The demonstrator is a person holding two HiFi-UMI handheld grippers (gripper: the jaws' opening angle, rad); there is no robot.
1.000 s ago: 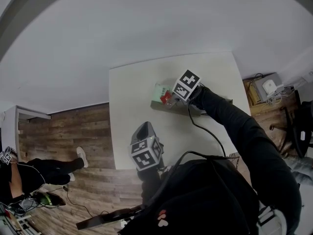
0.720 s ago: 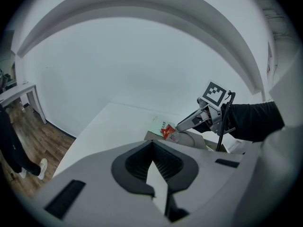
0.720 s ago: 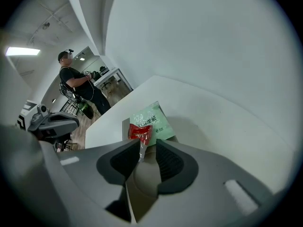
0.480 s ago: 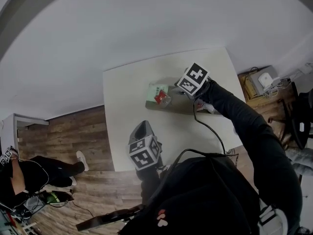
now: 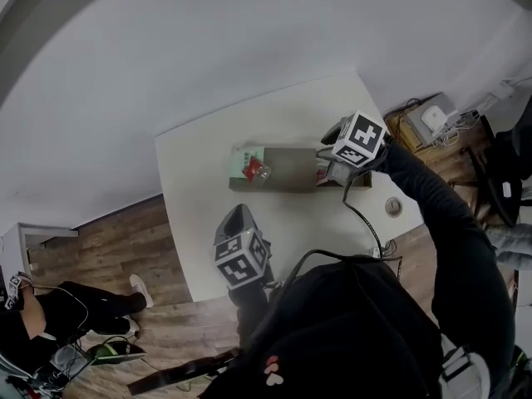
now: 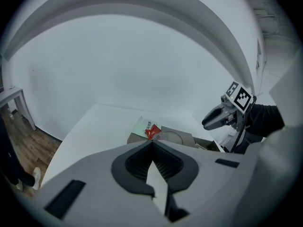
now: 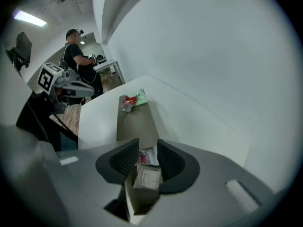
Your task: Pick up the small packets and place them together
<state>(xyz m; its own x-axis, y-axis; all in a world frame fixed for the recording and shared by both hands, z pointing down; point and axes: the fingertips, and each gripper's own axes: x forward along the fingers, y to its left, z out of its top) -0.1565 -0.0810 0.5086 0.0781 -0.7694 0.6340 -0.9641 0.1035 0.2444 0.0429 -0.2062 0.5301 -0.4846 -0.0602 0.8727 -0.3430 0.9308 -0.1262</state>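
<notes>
On the white table (image 5: pixel 199 223) lies a grey-brown cardboard sheet (image 5: pixel 287 169). At its left end a red packet (image 5: pixel 254 171) rests on a green packet (image 5: pixel 244 156); the left gripper view shows both, red packet (image 6: pixel 151 132) and green packet (image 6: pixel 141 126). My right gripper (image 5: pixel 334 171) hangs over the sheet's right end. Its jaws have just been opening and stand open around a white-and-red packet (image 7: pixel 149 156) and a small brown box (image 7: pixel 147 178) below them. My left gripper (image 5: pixel 239 219) hovers near the table's front edge, shut and empty, pointing toward the sheet.
A small round object (image 5: pixel 393 207) lies on the table's right front corner. A black cable (image 5: pixel 362 219) trails from the right gripper. Wires and boxes (image 5: pixel 436 123) crowd the floor to the right. A person (image 7: pixel 78 60) stands in the background.
My right gripper has moved right, away from the red and green packets to the sheet's right end. The red packet stays on the green one. My left gripper has hardly shifted.
</notes>
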